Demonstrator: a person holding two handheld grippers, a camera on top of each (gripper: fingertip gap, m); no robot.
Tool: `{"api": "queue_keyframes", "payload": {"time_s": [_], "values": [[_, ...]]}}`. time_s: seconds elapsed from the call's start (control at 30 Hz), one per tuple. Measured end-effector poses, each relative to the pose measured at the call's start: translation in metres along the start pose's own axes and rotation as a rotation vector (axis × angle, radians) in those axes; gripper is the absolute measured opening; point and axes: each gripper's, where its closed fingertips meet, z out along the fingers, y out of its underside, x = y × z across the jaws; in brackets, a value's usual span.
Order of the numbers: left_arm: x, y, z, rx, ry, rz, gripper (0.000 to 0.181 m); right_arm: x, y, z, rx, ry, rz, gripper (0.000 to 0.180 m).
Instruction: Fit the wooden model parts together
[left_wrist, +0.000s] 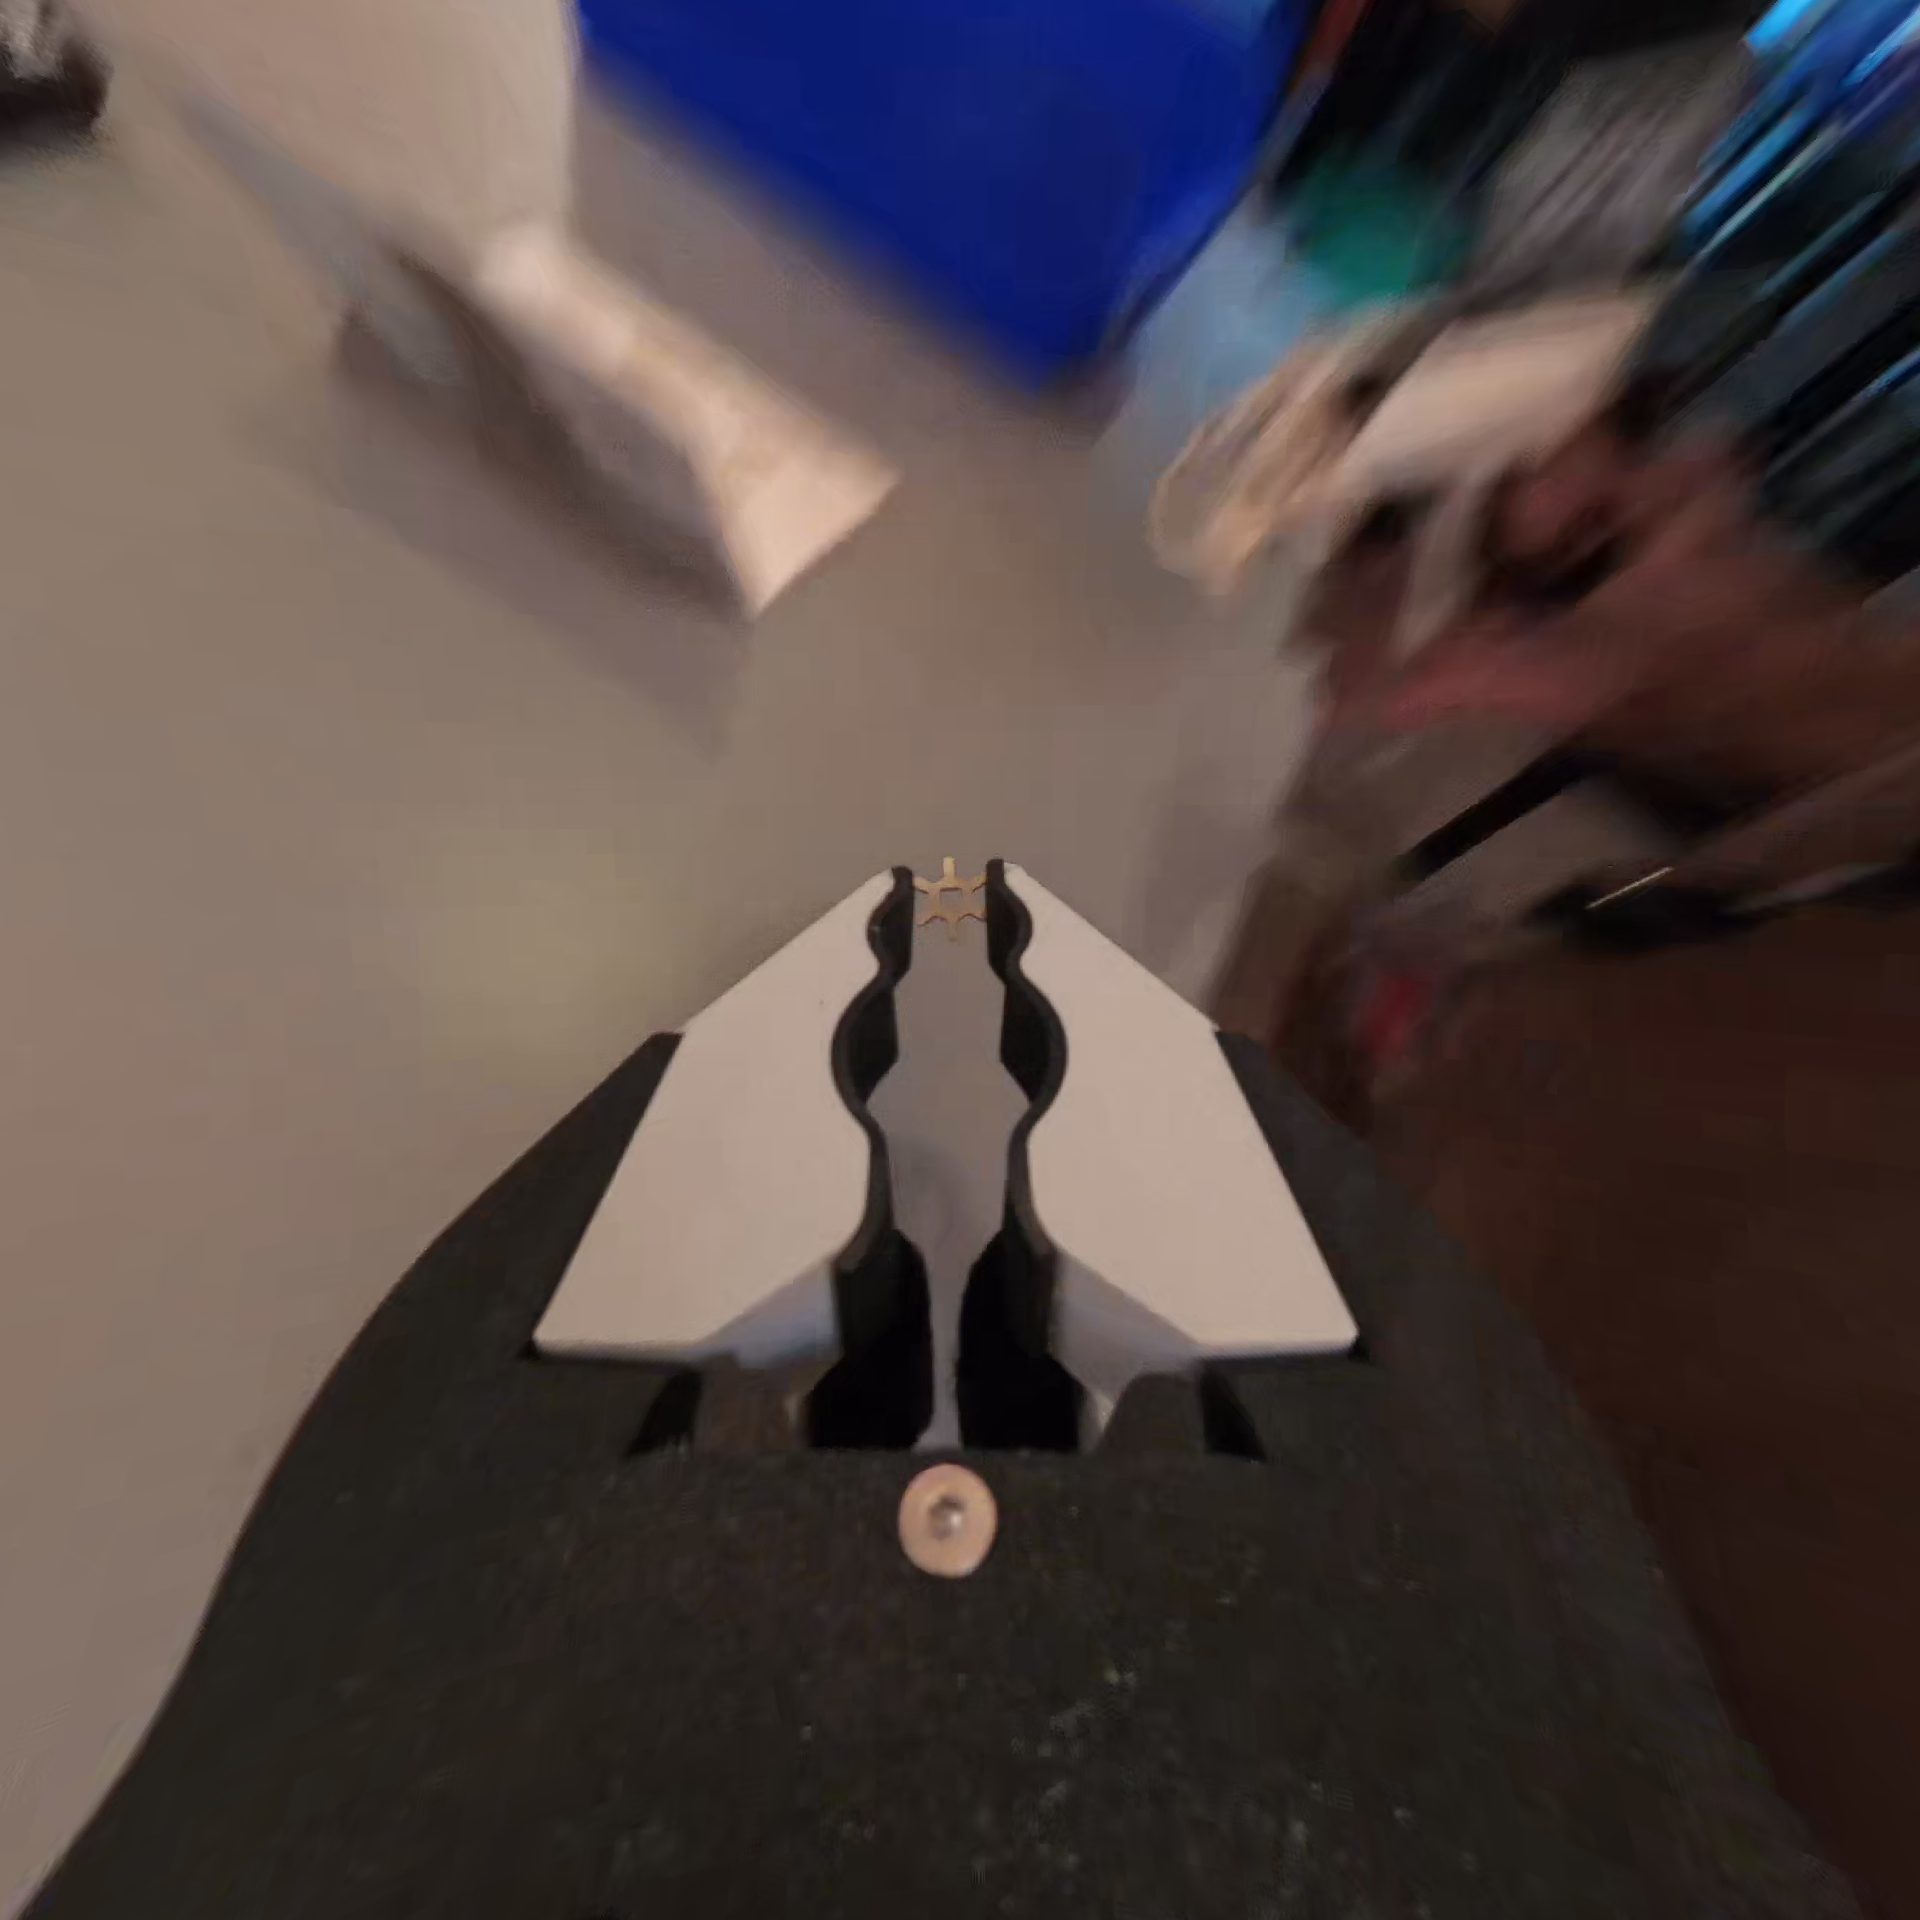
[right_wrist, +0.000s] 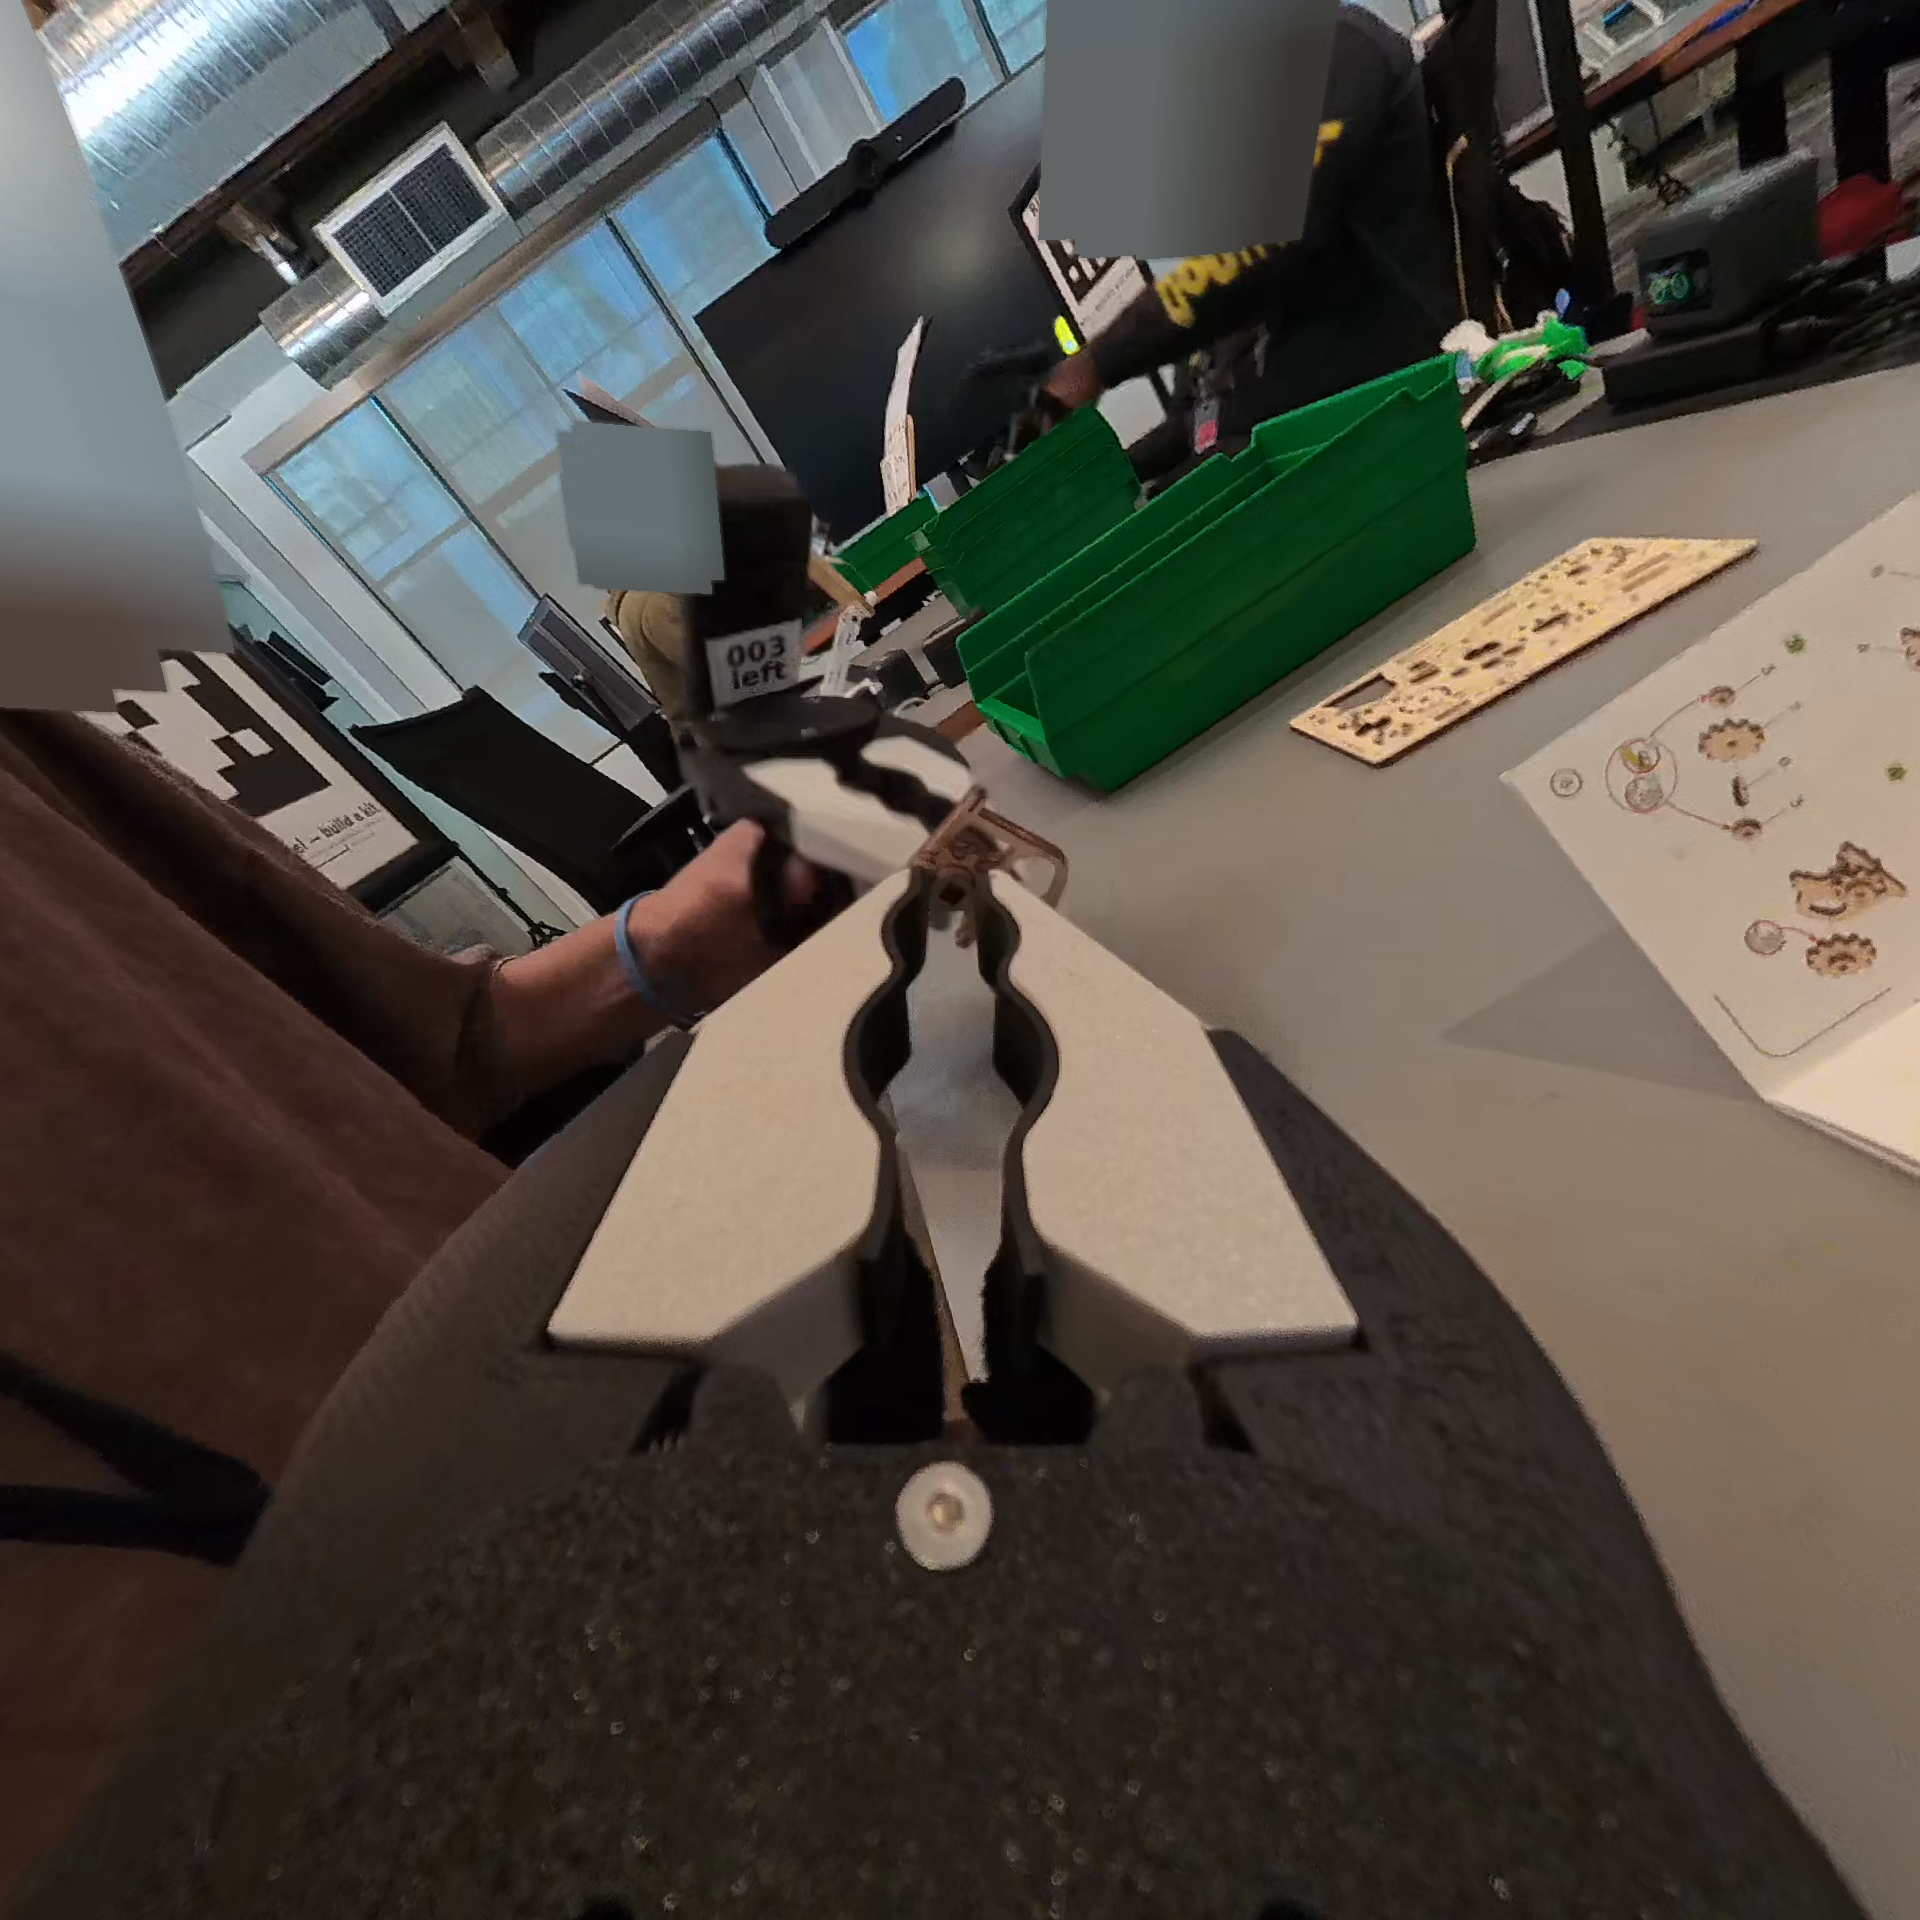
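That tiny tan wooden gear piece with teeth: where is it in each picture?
Left wrist view: the tiny tan wooden gear piece sits just above centre, pinched between the tips of the left gripper.
Right wrist view: I cannot pick it out; where the left gripper meets the right gripper, only a larger brown wooden frame part shows.
Shared landmark: the grey tabletop.

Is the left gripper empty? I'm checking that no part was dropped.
No. In the left wrist view, a small wooden gear sits pinched between the tips of the left gripper, whose jaws are nearly closed on it.
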Motion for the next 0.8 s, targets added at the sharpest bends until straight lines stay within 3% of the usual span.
{"api": "queue_keyframes", "payload": {"time_s": [0.07,0.13,0.4,0.8], "values": [[0.035,-0.050,-0.013,0.251,0.216,-0.120,0.011,-0.006,-0.002,0.003,0.005,-0.023,-0.047,0.007],[0.057,-0.075,-0.022,0.367,0.331,-0.136,0.011,-0.019,-0.003,0.007,0.023,-0.082,-0.075,0.007],[0.089,-0.080,-0.019,0.348,0.437,-0.026,0.011,-0.053,-0.020,0.007,0.140,-0.294,-0.050,0.007],[0.092,-0.073,-0.019,0.313,0.418,0.030,0.011,-0.059,-0.016,0.012,0.131,-0.343,-0.027,0.007]]}}
